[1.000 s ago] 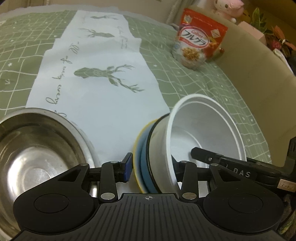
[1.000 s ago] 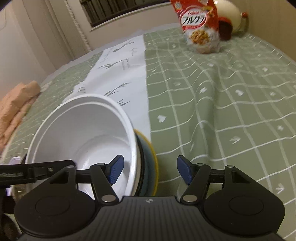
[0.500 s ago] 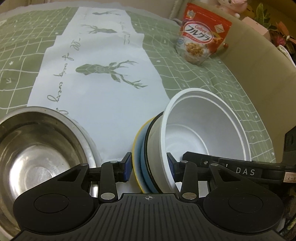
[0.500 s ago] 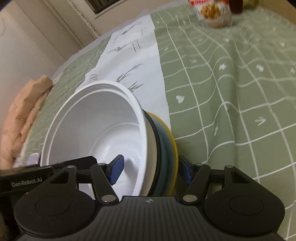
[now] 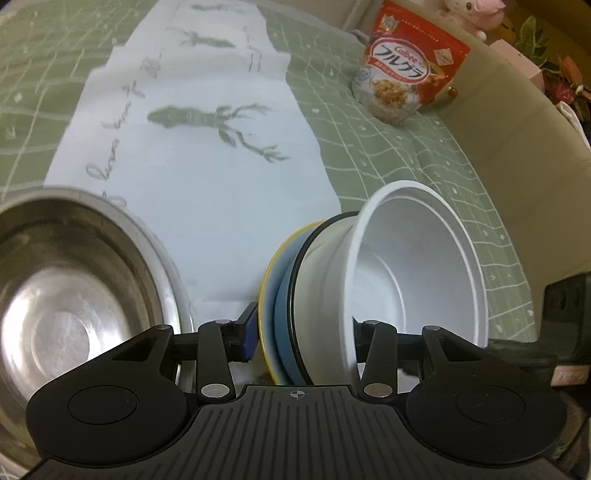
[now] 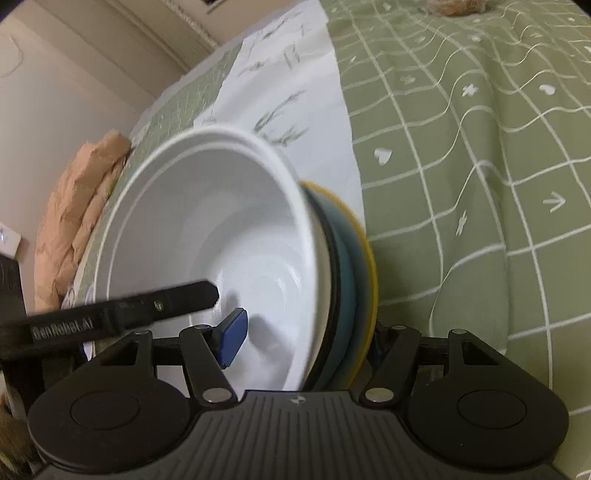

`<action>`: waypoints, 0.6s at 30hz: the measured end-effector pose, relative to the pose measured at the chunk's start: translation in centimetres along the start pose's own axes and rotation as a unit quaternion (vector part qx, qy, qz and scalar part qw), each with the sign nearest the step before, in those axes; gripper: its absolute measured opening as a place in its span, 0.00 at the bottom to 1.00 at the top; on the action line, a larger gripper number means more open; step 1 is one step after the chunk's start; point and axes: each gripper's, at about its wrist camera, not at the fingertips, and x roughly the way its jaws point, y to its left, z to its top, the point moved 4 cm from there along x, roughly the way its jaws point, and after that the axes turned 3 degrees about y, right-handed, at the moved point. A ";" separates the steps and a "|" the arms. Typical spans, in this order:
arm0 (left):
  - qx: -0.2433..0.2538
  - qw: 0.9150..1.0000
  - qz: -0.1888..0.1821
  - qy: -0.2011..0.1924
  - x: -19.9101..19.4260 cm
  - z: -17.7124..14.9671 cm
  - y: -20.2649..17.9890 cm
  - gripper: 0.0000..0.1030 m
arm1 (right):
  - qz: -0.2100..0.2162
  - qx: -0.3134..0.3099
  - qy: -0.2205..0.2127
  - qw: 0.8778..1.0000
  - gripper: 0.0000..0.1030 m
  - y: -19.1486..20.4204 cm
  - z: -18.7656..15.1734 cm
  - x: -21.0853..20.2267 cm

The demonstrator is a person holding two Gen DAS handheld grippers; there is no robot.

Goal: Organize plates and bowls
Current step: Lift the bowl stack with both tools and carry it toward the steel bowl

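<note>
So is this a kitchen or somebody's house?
Probably a home, at a dining table rather than a kitchen counter. It has a green checked tablecloth, a cereal bag standing on it, and a plush toy sits behind.

Bowl stack [image 6: 229, 236] more tilted (left fingers [image 5: 246, 332] opening)

A home dining spot is showing here: a worktop [image 5: 424, 147] wearing a green checked cloth and deer-print runner [image 5: 207, 147], a cereal bag [image 5: 402, 81] standing by a plush toy [image 5: 469, 14], and a beige sofa back [image 5: 517, 140] curving alongside.
</note>
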 end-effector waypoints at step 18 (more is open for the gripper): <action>0.000 0.998 -0.015 0.055 -2.2 -2.7 0.6 0.51 | -0.004 -0.003 0.035 0.999 0.64 2.1 -2.6 -1.1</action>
